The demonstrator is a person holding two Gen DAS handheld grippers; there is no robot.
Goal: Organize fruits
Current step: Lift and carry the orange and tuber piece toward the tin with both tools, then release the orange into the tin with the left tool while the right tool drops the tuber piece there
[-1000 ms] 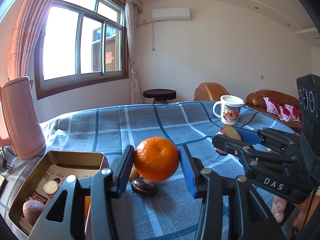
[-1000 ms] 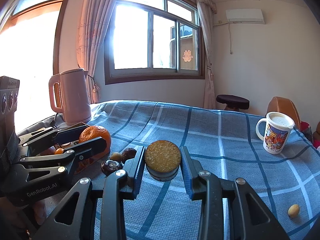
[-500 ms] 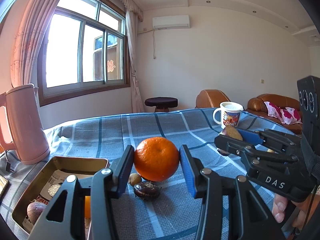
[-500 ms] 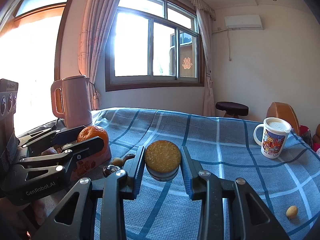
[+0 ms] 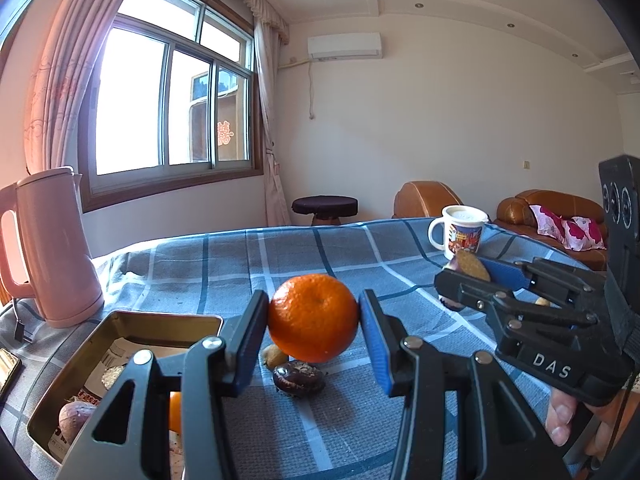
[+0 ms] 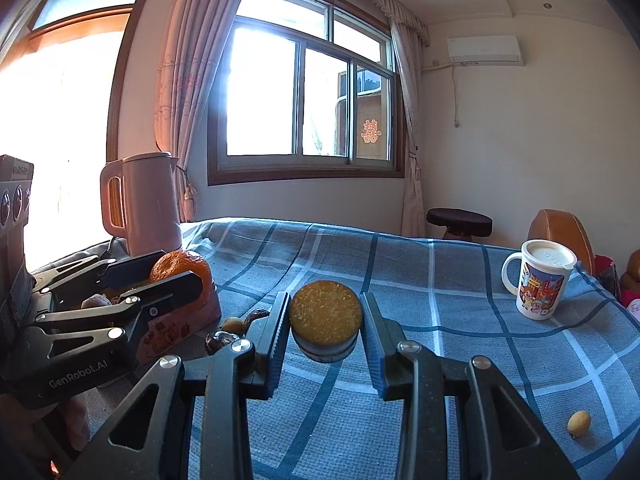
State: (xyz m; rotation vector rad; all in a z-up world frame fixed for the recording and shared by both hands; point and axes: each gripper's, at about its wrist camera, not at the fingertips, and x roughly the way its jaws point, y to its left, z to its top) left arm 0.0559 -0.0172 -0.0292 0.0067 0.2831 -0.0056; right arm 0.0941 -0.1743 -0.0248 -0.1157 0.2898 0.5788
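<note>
Placement into the open gold-coloured metal tin (image 5: 120,322) is judged to be the step in hand. A round, glossy orange mandarin (image 5: 313,317) is clamped between the blue pads of the left gripper (image 5: 313,320) and held above the blue plaid tablecloth (image 5: 280,256); the tin lies at about eight o'clock from it in the left wrist view. A halved dark-skinned fruit with a grainy yellow cut face (image 6: 325,325) is gripped by the right gripper (image 6: 325,326), cut face turned toward the camera.

The tin already holds a purplish round fruit (image 5: 74,420) and a second orange fruit (image 5: 174,416), so the mandarin is best lowered over a bare part of the floor and let go low, lest it roll. A wrinkled dark fruit (image 5: 298,377) and a small tan fruit (image 5: 274,356) lie directly beneath and should be cleared. The halved fruit is best kept level and brought in afterwards, the grippers kept apart.
</note>
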